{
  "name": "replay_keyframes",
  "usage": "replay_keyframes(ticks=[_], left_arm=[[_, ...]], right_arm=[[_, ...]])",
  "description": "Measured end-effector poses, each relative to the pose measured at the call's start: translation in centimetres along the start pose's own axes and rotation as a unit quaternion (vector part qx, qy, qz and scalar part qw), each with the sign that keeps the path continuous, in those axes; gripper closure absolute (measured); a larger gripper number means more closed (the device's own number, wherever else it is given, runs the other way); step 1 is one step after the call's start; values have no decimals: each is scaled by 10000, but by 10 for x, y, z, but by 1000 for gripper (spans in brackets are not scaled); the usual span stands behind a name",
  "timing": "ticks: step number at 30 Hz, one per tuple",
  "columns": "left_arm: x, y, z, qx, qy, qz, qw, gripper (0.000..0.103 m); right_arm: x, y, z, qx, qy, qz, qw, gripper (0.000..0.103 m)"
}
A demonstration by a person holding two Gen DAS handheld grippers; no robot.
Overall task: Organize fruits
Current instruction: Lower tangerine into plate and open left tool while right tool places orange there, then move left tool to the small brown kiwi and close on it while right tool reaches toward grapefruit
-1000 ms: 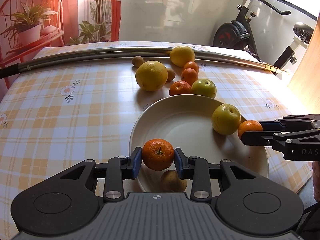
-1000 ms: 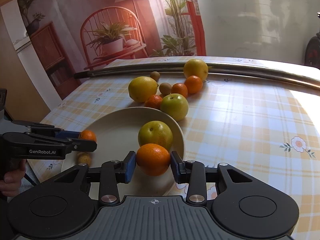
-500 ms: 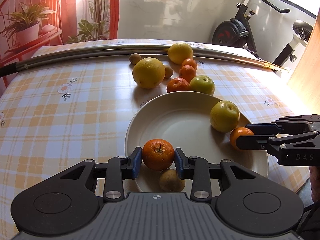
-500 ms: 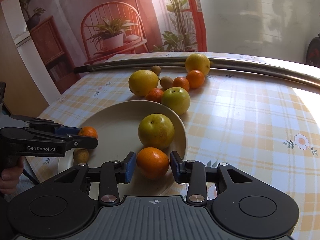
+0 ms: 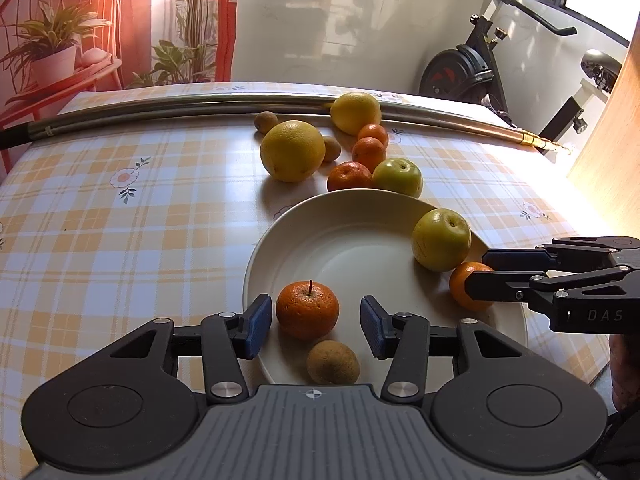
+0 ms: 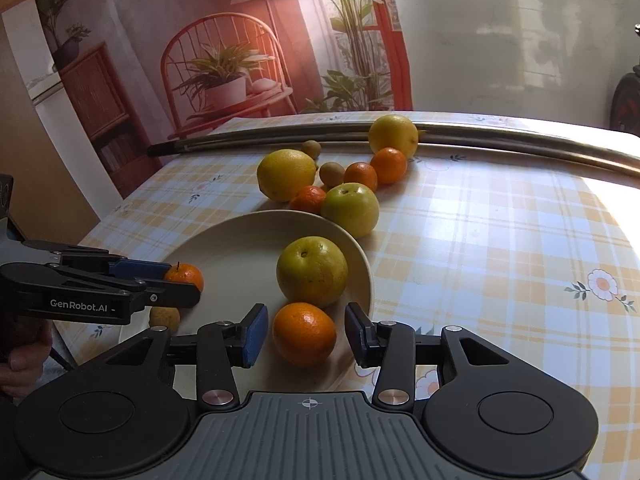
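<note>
Fingers of both the left gripper (image 5: 316,326) and right gripper (image 6: 306,334) have spread, releasing their mandarins onto the plate (image 5: 360,240).

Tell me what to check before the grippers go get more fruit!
1. Left gripper open, pads clear of the stemmed orange: ok.
2. Right gripper open, pads clear of its orange: ok.
3. Both oranges rest on the plate: ok, though the right one sits near the rim.
4. Room left on the plate, which also holds a green apple and a kiwi: ok.
5. Fruit left on the table, such as the big yellow citrus: ok, lots remain.
6. Whether the rim orange will stay put: cannot tell.
</note>
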State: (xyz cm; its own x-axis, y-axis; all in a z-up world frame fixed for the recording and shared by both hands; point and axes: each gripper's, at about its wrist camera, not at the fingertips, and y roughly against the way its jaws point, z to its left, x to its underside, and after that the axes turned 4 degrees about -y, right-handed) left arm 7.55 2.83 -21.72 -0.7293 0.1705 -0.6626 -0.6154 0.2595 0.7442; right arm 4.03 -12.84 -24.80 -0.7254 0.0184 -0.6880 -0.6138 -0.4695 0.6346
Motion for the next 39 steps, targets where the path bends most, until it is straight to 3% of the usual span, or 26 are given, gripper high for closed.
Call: replay_keyframes(ticks=[5, 9, 12, 15, 19, 22, 24, 30, 36, 39], left_arm=[[-1, 3, 1, 44, 56, -109, 9999, 44], [-5, 7, 1, 243, 95, -268, 9993, 24], [-10, 11, -1, -122, 22, -419, 9990, 14], [-15, 17, 2, -470, 53, -597, 9971, 14], [-22, 24, 14, -485, 361, -858, 9945, 13], [-29, 22, 26, -331, 603, -809, 9943, 12], [-33, 18, 33, -224, 833, -729, 9936, 12], [-42, 8, 42, -246, 930, -664, 9932, 12], [-57, -4, 44, -350, 695, -391, 9962, 11], [-63, -10, 46, -432, 698, -335, 9961, 5]], right_arm=[[-2, 4, -2, -8, -44, -159, 9999, 63], [-6, 9, -4, 61, -66, -299, 9995, 63], [-9, 13, -10, 113, -140, -393, 9991, 62], [-12, 15, -16, 215, -211, -470, 9984, 58], [-19, 15, -26, 356, -324, -509, 9975, 51], [-25, 14, -34, 315, -425, -510, 9973, 38], [-29, 13, -38, 305, -470, -520, 9971, 22], [-37, 7, -45, 273, -506, -530, 9969, 1], [-44, -3, -51, 284, -558, -547, 9965, 0], [-48, -7, -53, 303, -593, -563, 9962, 0]])
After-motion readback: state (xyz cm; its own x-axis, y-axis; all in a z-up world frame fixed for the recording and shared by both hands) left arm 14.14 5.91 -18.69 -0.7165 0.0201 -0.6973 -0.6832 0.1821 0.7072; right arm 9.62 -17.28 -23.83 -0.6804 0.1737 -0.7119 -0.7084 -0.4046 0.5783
